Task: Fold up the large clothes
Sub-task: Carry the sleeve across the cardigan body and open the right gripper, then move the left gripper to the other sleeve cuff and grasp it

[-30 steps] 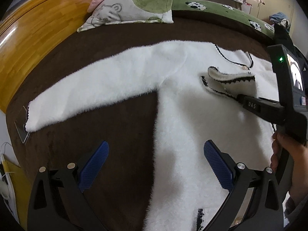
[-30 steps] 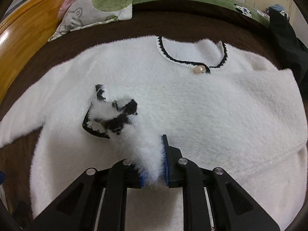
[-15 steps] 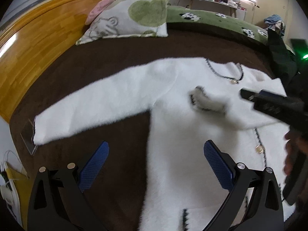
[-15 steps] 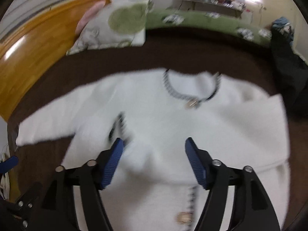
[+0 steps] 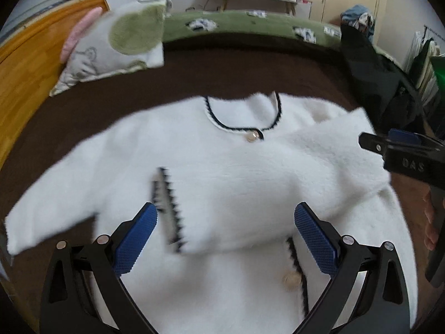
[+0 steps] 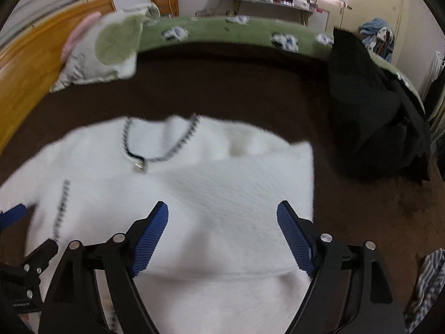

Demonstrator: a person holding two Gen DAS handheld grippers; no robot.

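A fluffy white cardigan (image 5: 222, 167) with black trim and pearl buttons lies flat on a dark brown bedspread (image 5: 194, 69). Its right sleeve is folded across the chest, cuff (image 5: 167, 208) near the left side. The left sleeve (image 5: 55, 194) stretches out to the left. My left gripper (image 5: 225, 236) is open and empty, above the cardigan's lower chest. My right gripper (image 6: 222, 233) is open and empty, above the folded sleeve (image 6: 194, 194). The right gripper also shows at the right edge of the left wrist view (image 5: 403, 153).
A white and green pillow (image 5: 116, 41) and a wooden headboard (image 5: 22, 64) stand at the back left. A green blanket (image 5: 250, 25) runs along the far edge. A black garment (image 6: 375, 117) lies at the right. A striped cloth (image 6: 425, 284) lies at the lower right.
My right gripper let go of the sleeve cuff, opened and pulled back. The sleeve now lies folded across the chest. My left gripper moved right, over the cardigan's body.
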